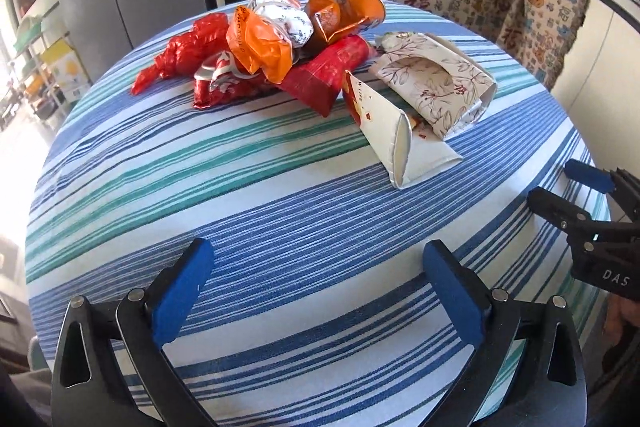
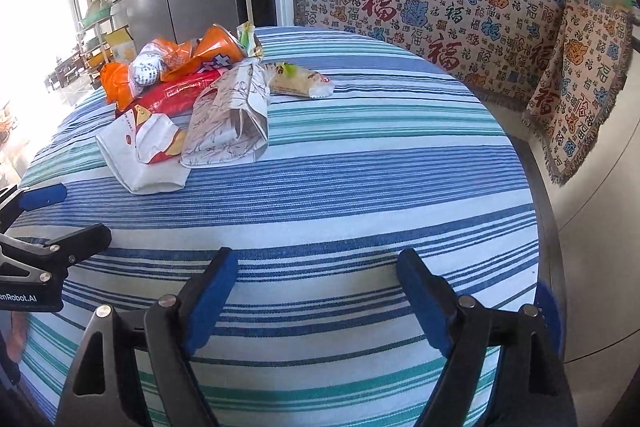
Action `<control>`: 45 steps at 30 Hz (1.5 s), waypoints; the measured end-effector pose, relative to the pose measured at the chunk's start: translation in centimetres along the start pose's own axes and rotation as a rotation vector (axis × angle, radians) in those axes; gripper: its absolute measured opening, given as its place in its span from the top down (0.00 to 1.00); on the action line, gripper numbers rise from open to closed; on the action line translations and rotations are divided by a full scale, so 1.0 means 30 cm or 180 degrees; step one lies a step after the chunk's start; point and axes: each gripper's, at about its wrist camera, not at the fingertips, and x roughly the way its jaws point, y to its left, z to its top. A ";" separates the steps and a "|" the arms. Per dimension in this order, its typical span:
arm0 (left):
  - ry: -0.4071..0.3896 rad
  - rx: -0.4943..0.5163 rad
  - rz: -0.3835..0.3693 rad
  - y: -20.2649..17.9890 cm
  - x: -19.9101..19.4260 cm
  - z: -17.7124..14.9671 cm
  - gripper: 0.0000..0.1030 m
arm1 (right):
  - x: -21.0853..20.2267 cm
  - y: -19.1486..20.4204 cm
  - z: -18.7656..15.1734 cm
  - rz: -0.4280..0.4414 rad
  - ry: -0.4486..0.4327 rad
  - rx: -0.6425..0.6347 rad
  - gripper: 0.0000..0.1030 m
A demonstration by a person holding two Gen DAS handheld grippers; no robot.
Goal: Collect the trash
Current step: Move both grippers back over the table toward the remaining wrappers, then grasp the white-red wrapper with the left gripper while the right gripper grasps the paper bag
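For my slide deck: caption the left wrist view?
Open left hand-held gripper above striped tablecloth, facing crumpled wrappers and flattened paper cups.

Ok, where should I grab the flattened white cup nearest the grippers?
Take the white cup by its creased wide end, coming from the near side with the left gripper. That end faces the grippers, lies flat and thin, and is clear of the floral cup.

Both the left gripper and the right gripper have black triangular-cutout arms, silver rivets, and blue padded fingers; white lettering marks each body
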 end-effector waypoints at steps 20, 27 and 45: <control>-0.0002 -0.0136 -0.0502 -0.031 0.044 0.161 0.53 | 0.000 0.006 -0.010 -0.0015 -0.0050 -0.0007 0.18; -0.0073 0.0098 -0.0602 -0.011 0.000 0.145 0.93 | 0.001 0.007 -0.012 -0.0015 -0.0056 -0.0006 0.18; -0.0067 0.0152 -0.0621 0.112 -0.062 0.013 0.38 | -0.013 -0.002 0.044 0.0359 0.0002 0.0065 0.18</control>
